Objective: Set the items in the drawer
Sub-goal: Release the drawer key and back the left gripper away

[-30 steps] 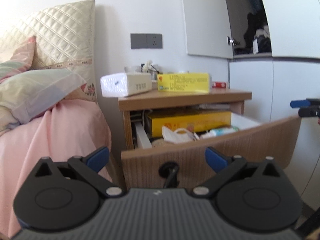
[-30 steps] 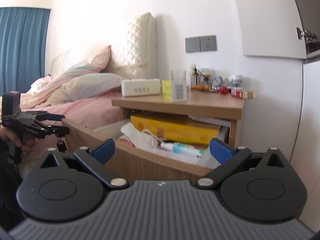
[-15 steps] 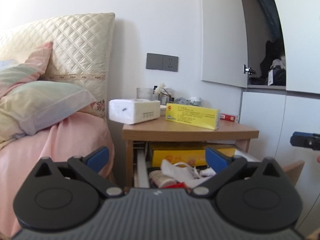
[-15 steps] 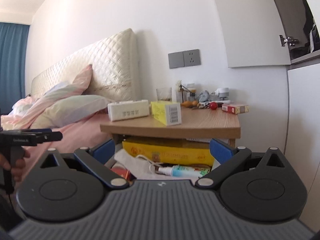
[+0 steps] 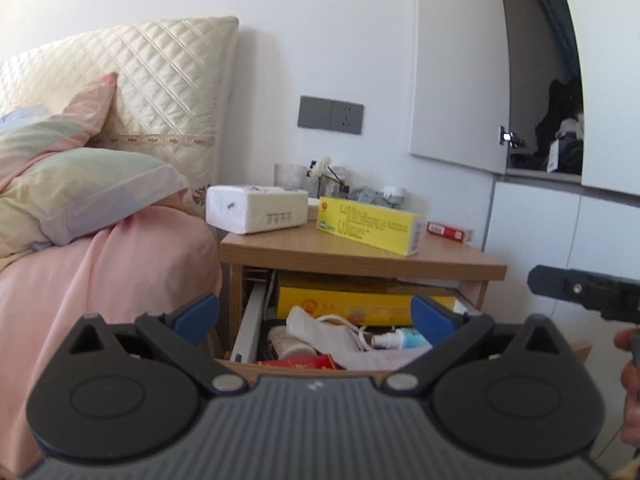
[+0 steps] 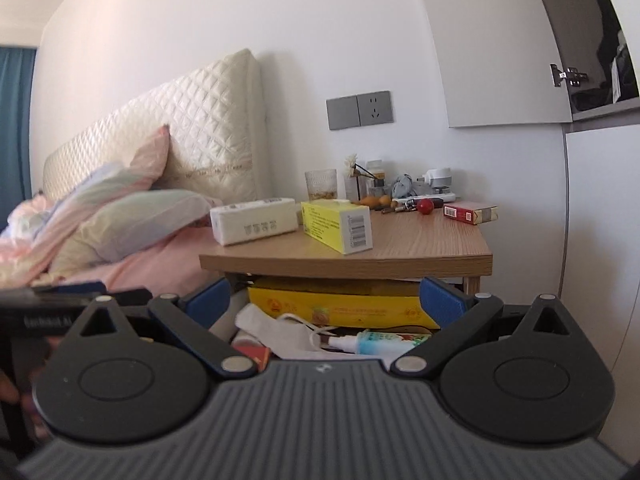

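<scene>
left gripper (image 5: 315, 317) — black body | blue pads (image 5: 198, 314) | silver screws (image 5: 225, 381)

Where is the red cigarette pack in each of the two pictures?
Left wrist: red pack lies at the nightstand's right rear edge, right of the yellow box.
Right wrist: red pack lies at the top's right rear, right of the yellow box.
Shared landmark: the grey wall socket.

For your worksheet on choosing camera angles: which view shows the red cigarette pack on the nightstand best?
The right wrist view: the red cigarette pack lies unobstructed, showing its red face and gold end. In the left wrist view the same pack is smaller and blurrier, partly hidden behind the yellow box.
</scene>
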A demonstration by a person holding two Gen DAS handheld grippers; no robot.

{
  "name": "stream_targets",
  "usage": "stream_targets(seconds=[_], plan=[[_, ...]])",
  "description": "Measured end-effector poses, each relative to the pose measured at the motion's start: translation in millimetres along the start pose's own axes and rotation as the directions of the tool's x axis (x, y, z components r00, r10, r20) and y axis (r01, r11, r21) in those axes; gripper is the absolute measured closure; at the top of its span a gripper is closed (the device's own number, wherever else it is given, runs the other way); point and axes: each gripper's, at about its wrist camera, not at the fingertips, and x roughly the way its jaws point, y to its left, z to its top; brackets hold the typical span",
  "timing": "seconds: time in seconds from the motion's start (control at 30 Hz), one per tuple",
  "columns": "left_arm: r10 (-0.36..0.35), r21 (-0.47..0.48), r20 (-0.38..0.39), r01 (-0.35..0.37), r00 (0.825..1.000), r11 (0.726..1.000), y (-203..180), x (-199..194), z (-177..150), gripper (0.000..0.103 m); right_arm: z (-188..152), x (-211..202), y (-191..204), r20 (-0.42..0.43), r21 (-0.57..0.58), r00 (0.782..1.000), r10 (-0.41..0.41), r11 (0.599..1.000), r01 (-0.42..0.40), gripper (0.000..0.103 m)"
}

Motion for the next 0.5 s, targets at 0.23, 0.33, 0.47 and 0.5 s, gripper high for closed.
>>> stream_targets(seconds=[0.23,0.33,0.47,0.5], plan=[[0.009,0.036,0.067,-0.011,0.998,0.999,-21.1,-0.9,0.0,0.0,-4.4,-13.3,8.1,0.07,0.04,0.997,-0.01,0.999,0.007,0.0],[-0.002,0.048,0.083,-0.002,0.997,0.999,-29.8,3.4,-1.9,0.0,-8.3,-15.9,7.4,0.084,0.039,0.996,-0.036,0.999,0.033,0.0],[-0.035,0.085,0.085,0.027,0.996,0.996,-40.4,10.8,-6.6,0.0,-11.2,-14.1,1.6,0.073,0.044,0.995,-0.062,0.997,0.059,0.0],[-0.043,0.099,0.087,0.034,0.995,0.995,-42.3,11.9,-7.6,0.0,-11.3,-13.2,0.3,0.069,0.041,0.995,-0.067,0.997,0.065,0.0]])
